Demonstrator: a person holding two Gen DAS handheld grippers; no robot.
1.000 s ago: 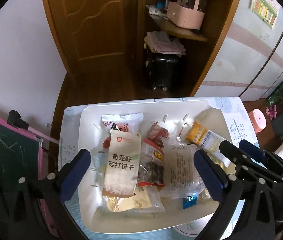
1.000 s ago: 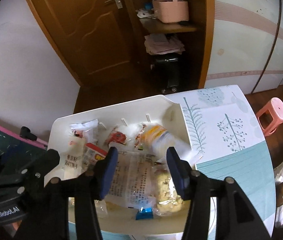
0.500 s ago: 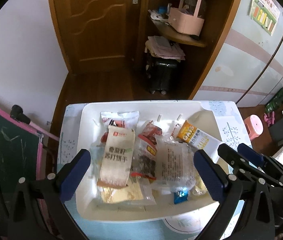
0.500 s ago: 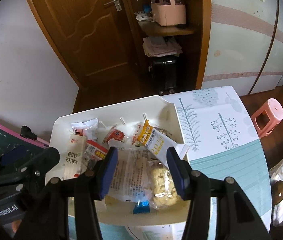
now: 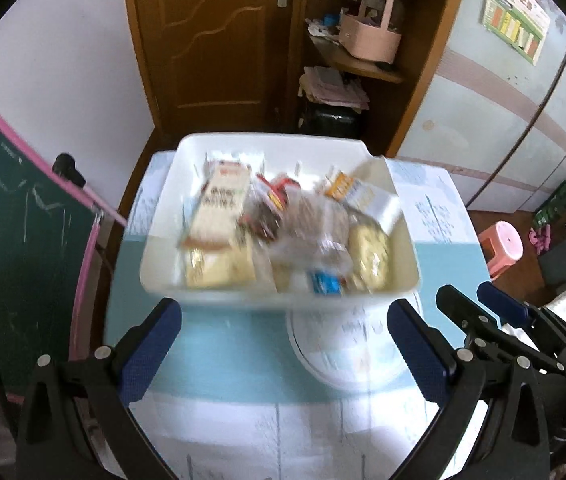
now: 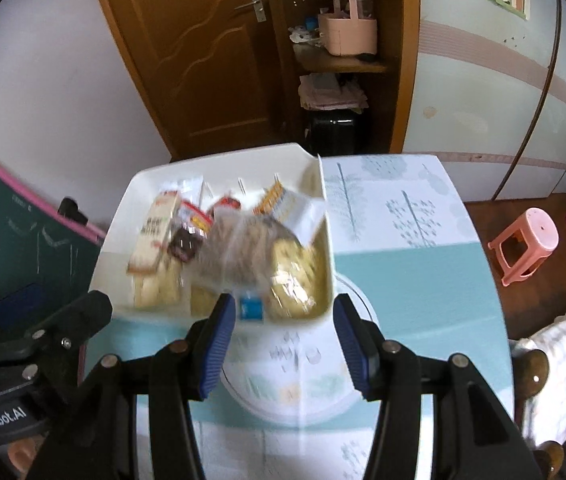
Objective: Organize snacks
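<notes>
Lying lengthwise away from camera – cracker packet (image 5: 219, 210) in tray (image 5: 163, 216) | both hand-held grippers spread – empty

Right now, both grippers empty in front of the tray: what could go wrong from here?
1. The snacks are heaped and overlapping in the white tray; closing the left hand-held gripper on one could drag out neighbours.
2. The orange-and-white packet leans over the tray's right wall and might slip onto the table.
3. Both views are blurred, so aiming the right hand-held gripper at the small blue packet may miss.
</notes>
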